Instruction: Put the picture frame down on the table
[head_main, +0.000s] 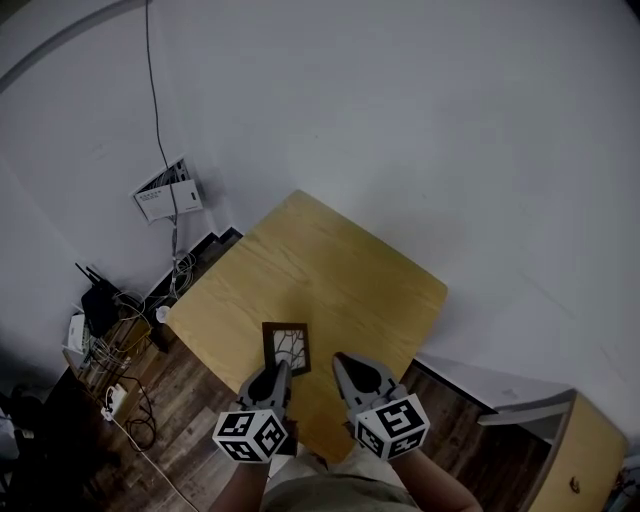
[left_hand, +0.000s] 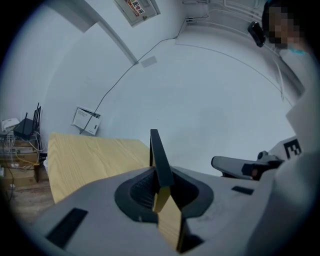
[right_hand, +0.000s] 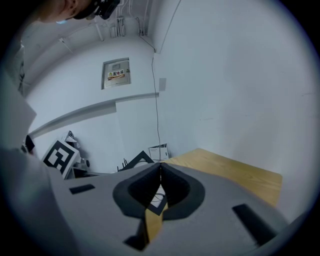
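Left tool (left_hand: 159, 184) clenched on near short edge of dark-brown rectangular picture frame (head_main: 286, 347).
Right tool (right_hand: 160, 169) pinched shut, nothing held, just beside frame.
Count: two tools, one frame, one table.
Frame held over near part of light-wood square table (head_main: 330, 265). Contact with table not discernible.
White line-drawing face turned up, long axis pointed away from person.
Beyond table: black router with antennas (left_hand: 25, 129) and tangled cables seen by white wall.
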